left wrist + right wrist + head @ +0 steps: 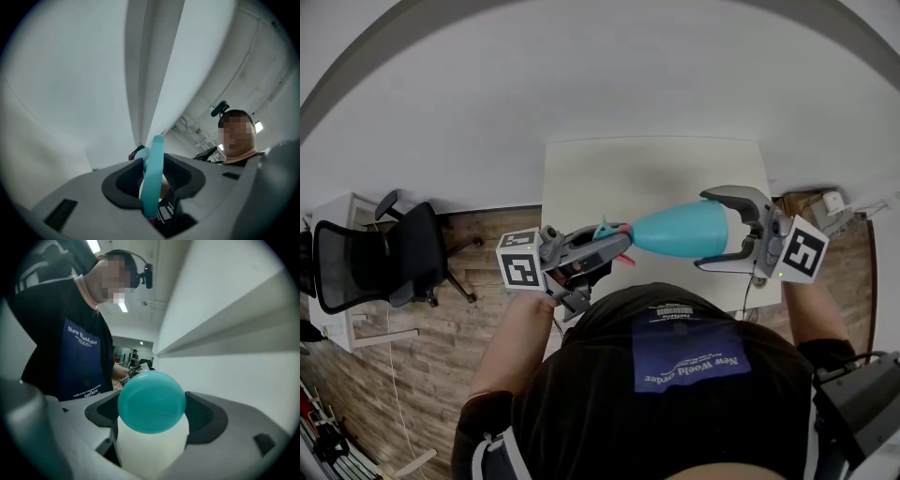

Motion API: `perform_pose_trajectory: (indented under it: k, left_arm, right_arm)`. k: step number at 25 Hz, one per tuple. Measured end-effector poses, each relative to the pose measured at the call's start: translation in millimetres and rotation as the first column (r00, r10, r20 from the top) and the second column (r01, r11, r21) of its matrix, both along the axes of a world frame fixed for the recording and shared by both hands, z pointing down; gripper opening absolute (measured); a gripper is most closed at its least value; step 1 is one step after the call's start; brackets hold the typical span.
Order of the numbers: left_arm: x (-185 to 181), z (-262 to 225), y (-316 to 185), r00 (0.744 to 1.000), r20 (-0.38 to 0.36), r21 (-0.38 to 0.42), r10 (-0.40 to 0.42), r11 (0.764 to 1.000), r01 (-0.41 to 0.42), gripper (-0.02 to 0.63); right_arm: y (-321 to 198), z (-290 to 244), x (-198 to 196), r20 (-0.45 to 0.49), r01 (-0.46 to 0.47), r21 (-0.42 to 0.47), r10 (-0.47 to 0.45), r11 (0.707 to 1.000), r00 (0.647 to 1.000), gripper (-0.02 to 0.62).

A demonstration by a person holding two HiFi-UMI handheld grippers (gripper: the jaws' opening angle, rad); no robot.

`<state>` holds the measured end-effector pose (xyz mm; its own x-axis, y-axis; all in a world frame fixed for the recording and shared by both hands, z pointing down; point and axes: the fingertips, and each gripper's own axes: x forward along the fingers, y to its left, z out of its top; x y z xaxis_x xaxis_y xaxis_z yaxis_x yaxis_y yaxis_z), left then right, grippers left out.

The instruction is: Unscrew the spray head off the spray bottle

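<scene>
White table (656, 178): rectangular, plain pale top, stood on a wooden plank floor (441, 375). Left of the table, on the floor, was a black mesh-backed office chair (384, 258), upright and well apart from the table's edge. Further left of the table sat a low white cabinet (342, 281). A thin pale cable (394, 394) trailed over the boards, left of the table. Just right of the table sat a small brownish box (811, 208) with white gear on it; type unclear.
</scene>
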<state>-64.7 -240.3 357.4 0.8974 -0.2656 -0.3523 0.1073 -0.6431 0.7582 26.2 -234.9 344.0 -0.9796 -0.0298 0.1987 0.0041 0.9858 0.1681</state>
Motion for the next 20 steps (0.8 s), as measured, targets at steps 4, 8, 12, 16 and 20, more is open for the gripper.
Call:
perform_pose_trajectory:
  k: [4,8,12,16,20]
  left_arm:
    - [-0.8,-3.5,0.0,1.0,-0.021,0.0,0.0,1.0,0.0,0.137]
    - [-3.5,-7.3,0.2,0.999,-0.048,0.03,-0.024,0.999,0.025,0.138]
    - [-6.2,-11.3,0.4,0.996,-0.062,0.085,-0.058,0.994,0.063,0.137]
    - [-8.6,-10.5,-1.1,0.996,0.004,0.158,-0.093,0.983,0.091,0.138]
    - [-6.3,-11.0,3.0,0.992,0.063,0.233,-0.109,0.968,0.092,0.137]
  right_arm:
    - [1.2,5.4,4.5,-0.085,-0.026,0.139,0.038,0.99,0.996,0.416]
    - [-2.3,2.9,2.6,-0.031,-0.05,-0.042,0.049,0.998,0.998,0.417]
    - [-18.0,-0.3,8.6,0.116,-0.032,-0.357,0.078,0.934,0.99,0.429]
    - [-23.4,4.4,16.1,0.22,0.078,-0.637,0.084,0.767,0.972,0.434]
    - [-29.4,5.8,21.7,0.307,0.187,-0.796,0.117,0.576,0.945,0.434]
